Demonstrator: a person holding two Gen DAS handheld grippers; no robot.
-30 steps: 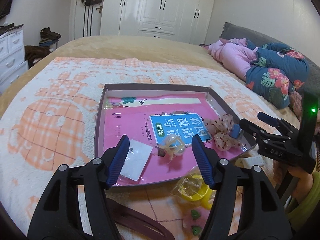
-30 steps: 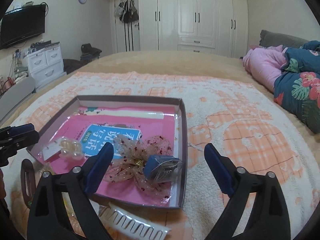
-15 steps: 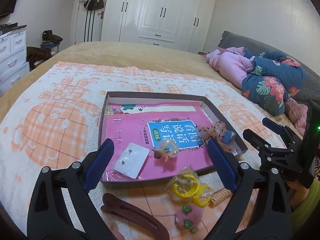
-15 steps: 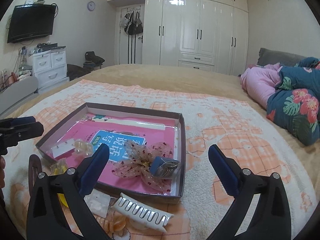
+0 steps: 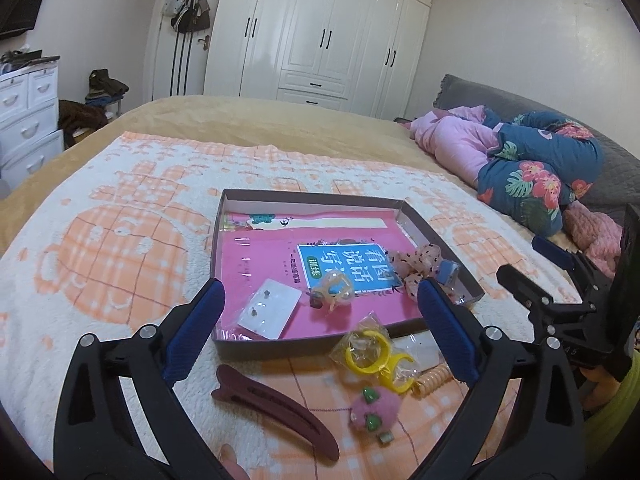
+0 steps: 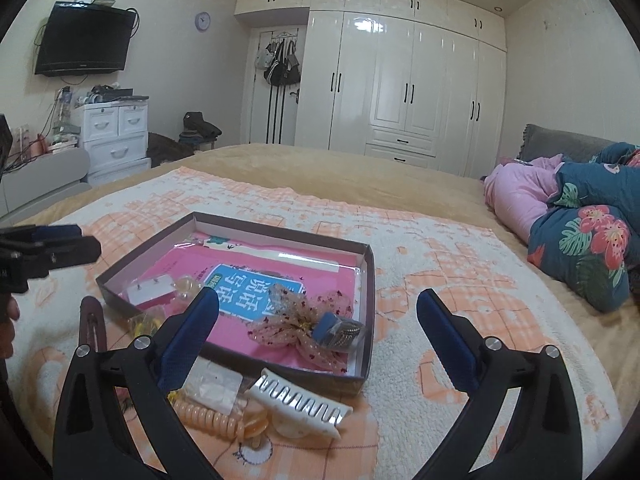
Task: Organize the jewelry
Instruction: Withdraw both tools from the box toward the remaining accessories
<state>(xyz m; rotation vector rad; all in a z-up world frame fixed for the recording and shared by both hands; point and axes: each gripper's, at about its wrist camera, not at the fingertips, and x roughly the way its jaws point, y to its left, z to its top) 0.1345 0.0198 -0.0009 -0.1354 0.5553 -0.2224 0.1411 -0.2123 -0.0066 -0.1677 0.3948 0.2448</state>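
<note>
Left wrist view: the left gripper (image 5: 320,320) hangs above the near edge of the box (image 5: 308,348), jaws spread wide with nothing between the pads; they have just been opening. The right gripper (image 6: 318,332) is likewise spread and empty, over the box's near right corner.

Step in hand, as judged: between placements. One item appears delivered, and the next pick is not yet begun.

Box contents:
- pink book (image 5: 280,256) lining the floor
- earring card (image 5: 270,309), near left
- clear bead piece (image 5: 334,289), beside the card
- lace bow (image 6: 298,320) and blue clip (image 6: 338,330), near right corner

Items on the blanket (image 5: 100,240), outside the box:
- brown clip (image 5: 276,412)
- yellow rings (image 5: 372,350), bagged
- pink pompom (image 5: 374,408)
- coil tie (image 6: 208,416)
- white claw clip (image 6: 298,408)
- flat clear packet (image 6: 210,386), contents too blurred to identify

Next move, as judged: lower one gripper onto a loose item, close on it, lift and carry it over the box wall. The brown clip lies flat, so the pads need to reach under its edge. The bagged rings may slip in their film.
</note>
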